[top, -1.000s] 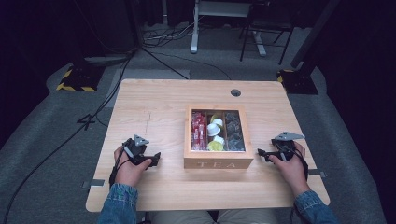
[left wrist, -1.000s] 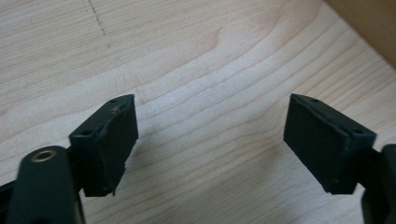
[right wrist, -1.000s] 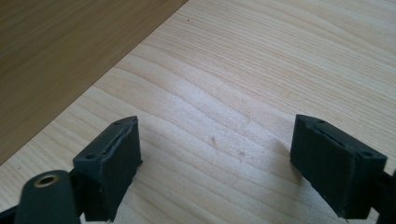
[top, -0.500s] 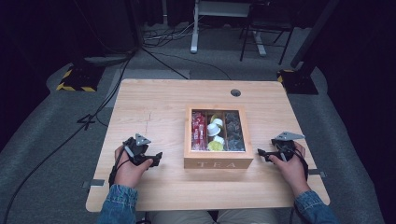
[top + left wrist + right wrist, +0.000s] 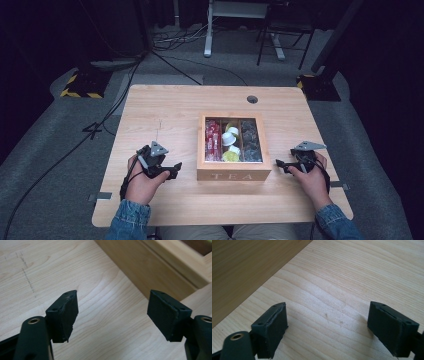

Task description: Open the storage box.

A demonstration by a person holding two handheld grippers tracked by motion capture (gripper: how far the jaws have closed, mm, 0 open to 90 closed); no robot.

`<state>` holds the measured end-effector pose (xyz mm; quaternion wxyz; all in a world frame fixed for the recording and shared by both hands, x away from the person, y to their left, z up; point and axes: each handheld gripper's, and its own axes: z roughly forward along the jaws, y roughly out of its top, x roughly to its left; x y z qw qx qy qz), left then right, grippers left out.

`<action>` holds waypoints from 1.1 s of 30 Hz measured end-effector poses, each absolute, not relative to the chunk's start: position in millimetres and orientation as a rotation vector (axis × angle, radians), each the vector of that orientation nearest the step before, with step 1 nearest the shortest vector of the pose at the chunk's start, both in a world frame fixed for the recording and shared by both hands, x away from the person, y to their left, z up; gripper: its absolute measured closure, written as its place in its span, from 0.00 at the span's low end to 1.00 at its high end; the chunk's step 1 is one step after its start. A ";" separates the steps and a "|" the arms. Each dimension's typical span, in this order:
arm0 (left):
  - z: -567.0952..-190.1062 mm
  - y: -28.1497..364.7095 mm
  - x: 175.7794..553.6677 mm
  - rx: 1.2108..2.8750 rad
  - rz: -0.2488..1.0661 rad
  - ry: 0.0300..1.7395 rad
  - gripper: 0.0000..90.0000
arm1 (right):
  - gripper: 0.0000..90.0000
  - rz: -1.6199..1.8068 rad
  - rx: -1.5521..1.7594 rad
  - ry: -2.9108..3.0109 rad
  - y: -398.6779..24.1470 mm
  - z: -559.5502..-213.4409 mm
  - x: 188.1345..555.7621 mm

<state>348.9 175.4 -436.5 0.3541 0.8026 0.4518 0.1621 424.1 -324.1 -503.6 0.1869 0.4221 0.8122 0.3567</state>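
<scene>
Wooden tea box (image 5: pixel 233 175) between both hands.

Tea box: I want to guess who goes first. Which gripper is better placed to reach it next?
Probably the left gripper: its open jaws, which have just been closing with nothing between them, sit close beside the tea box. The right gripper rests farther off on the table.

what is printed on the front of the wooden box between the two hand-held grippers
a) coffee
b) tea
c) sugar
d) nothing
b: the high view shows the letters TEA on the near face of the wooden box, which sits on the table with its compartments filled.
</scene>
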 end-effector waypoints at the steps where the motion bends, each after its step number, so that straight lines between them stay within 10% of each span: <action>1: -433.3 173.5 347.1 2.066 0.412 1.158 0.29 | 0.18 1.004 1.188 2.286 -324.1 -503.6 424.2; 33: -439.9 112.1 336.6 2.111 0.251 0.967 0.35 | 0.18 1.004 1.187 2.286 -324.1 -503.6 424.2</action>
